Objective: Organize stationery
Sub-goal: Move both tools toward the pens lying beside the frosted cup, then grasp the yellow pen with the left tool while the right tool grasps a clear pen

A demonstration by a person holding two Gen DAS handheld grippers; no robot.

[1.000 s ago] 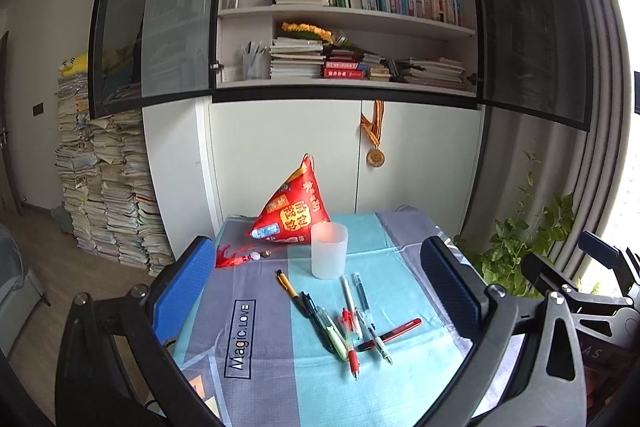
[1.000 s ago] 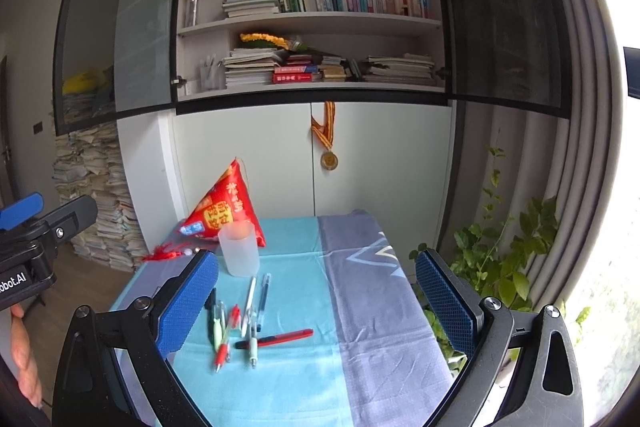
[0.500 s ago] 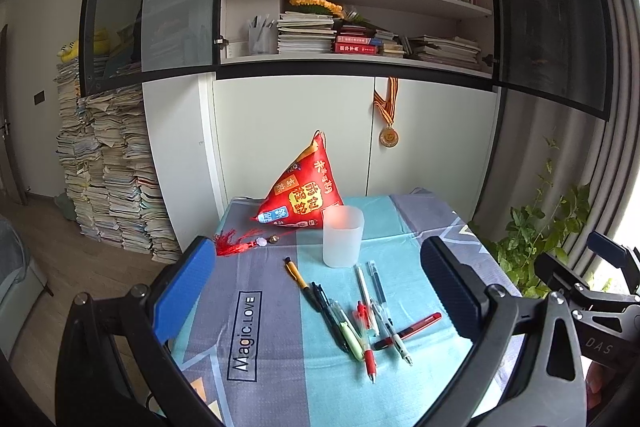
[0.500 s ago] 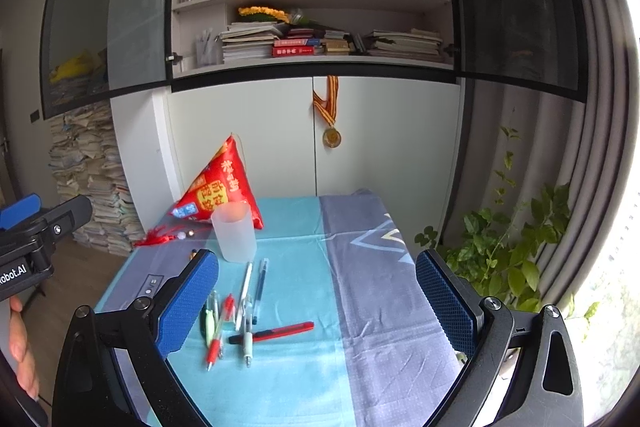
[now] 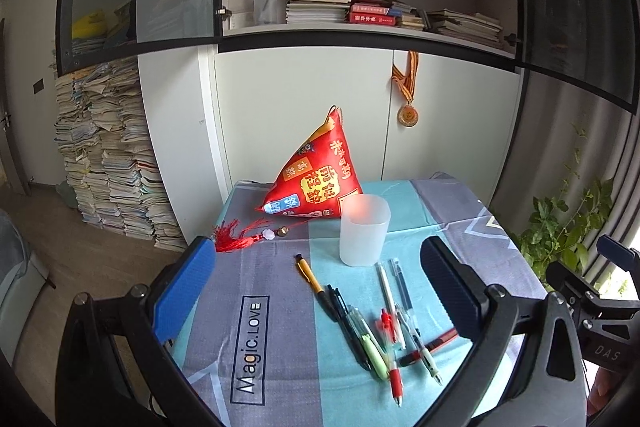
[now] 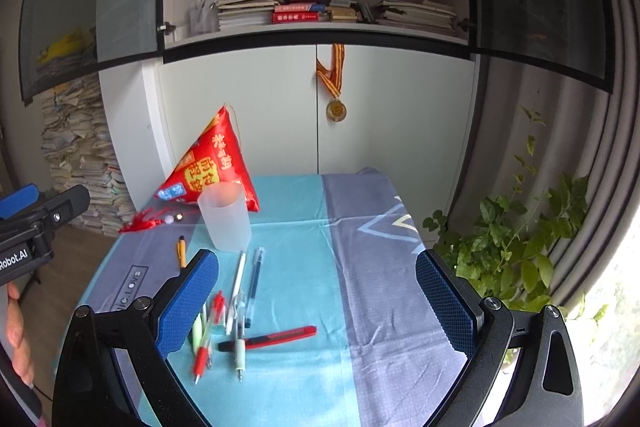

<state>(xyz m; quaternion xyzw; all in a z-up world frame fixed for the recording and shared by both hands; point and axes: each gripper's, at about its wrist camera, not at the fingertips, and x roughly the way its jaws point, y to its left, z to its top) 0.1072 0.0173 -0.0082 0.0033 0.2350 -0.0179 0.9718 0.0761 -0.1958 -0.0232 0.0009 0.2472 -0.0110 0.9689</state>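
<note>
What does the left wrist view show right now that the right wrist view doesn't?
Only the left wrist view shows the whole "Magic.LOVE" print on the tablecloth and the black pen beside the yellow pen. Only the right wrist view shows the full red-and-black pen, unblocked, and the cloth's bare right half. Both show the frosted cup standing upright in front of the red pouch, the loose pens near it, and open fingers holding nothing.

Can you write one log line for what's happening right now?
left gripper: open, holding nothing | right gripper: open, holding nothing | loose pens: on tablecloth | frosted plastic cup: upright, no pens inside
</note>
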